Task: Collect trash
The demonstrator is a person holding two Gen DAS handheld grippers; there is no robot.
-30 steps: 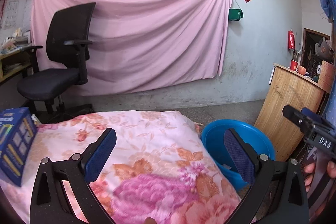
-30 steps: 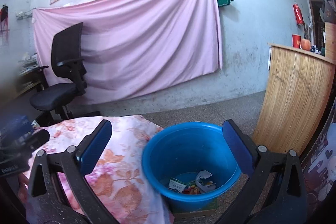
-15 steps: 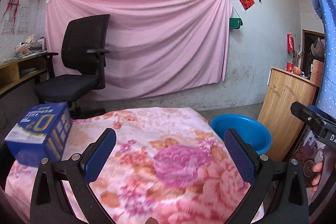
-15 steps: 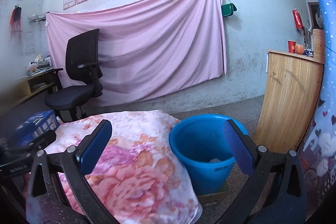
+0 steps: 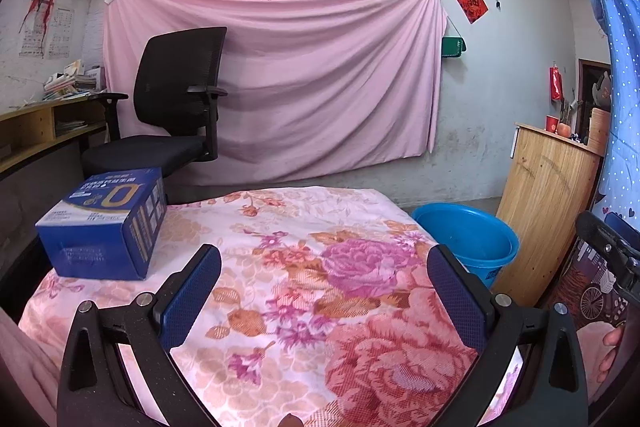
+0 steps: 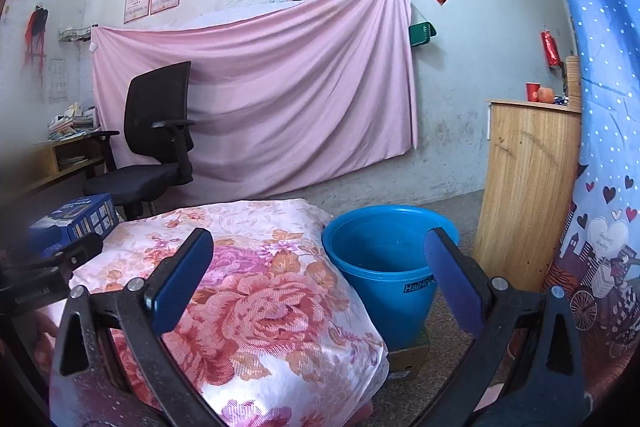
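A blue bucket [image 6: 388, 259] stands on a flat cardboard piece on the floor, right of a table draped in a floral cloth [image 5: 320, 287]; its inside is hidden from here. The same bucket [image 5: 468, 243] shows past the table's right edge in the left wrist view. My left gripper [image 5: 324, 291] hangs open above the cloth, nothing between its fingers. My right gripper [image 6: 316, 283] is also open and empty, held above the table's right corner and the bucket. A blue carton [image 5: 104, 223] rests on the table's far left.
A black office chair [image 5: 172, 119] stands behind the table before a pink sheet [image 5: 300, 87] on the wall. A wooden cabinet [image 6: 528, 187] stands right of the bucket. A patterned curtain [image 6: 600, 187] hangs at the far right. A desk with shelves [image 5: 40, 131] is at left.
Both grippers have drawn back and risen from the bucket; more of the table, carton and wall shows now, and the trash inside the bucket has dropped out of sight. Both stay open.
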